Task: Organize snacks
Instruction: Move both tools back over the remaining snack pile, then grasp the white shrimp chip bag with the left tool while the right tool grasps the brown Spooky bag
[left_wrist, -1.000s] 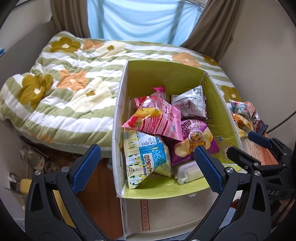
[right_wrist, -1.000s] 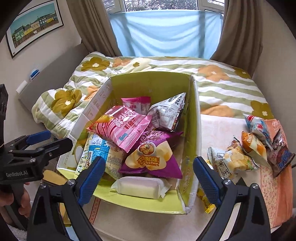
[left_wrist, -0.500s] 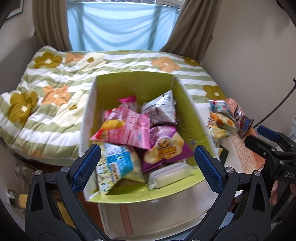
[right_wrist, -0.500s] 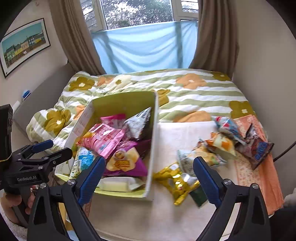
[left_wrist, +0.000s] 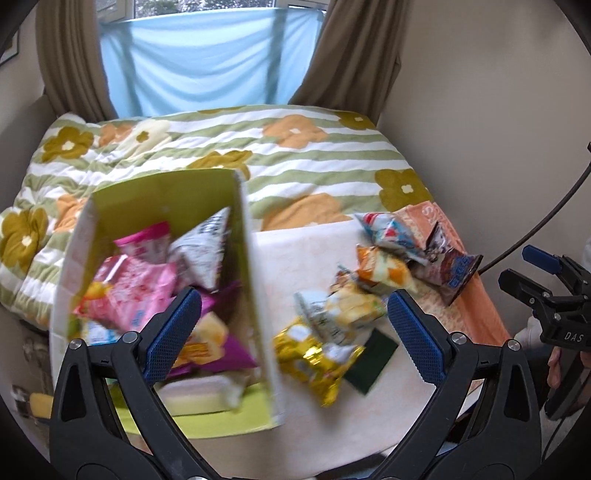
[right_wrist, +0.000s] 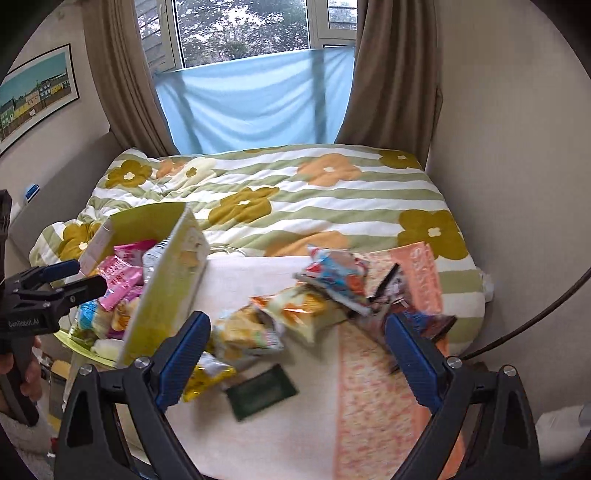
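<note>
Compared with a second ago, both views have swung away from the box toward the loose packets: in the left wrist view the green cardboard box (left_wrist: 236, 229), which then filled the centre between the jaws, now sits at about 9 o'clock, and the loose snack pile (left_wrist: 369, 295), then only a sliver at the right edge, now lies near the middle. In the right wrist view the box (right_wrist: 162, 295) has slid from the centre to about 9 o'clock, and the loose snack pile (right_wrist: 295, 306) now spreads across the centre. The box still holds its pink, purple, white and blue packets, and it stands on a pale cloth (left_wrist: 295, 251) spread over the bed (left_wrist: 295, 166). The left gripper (left_wrist: 291, 332) has its jaws wide apart with nothing between the pads; the box's right wall runs down between them, lying below and apart, and a gold packet (left_wrist: 314, 358) shows at about 5 o'clock from the gripper's midpoint. The right gripper (right_wrist: 295, 354) also stands with jaws wide apart and empty; a yellow-and-orange packet (right_wrist: 291, 310) lies at 12 o'clock just above the gap, a dark green flat packet (right_wrist: 262, 391) at 6 o'clock inside the gap, and a dark-wrapped packet (right_wrist: 436, 321) at about 2 o'clock by the right pad. Neither set of jaws touches any packet. Both views are blurred.
</note>
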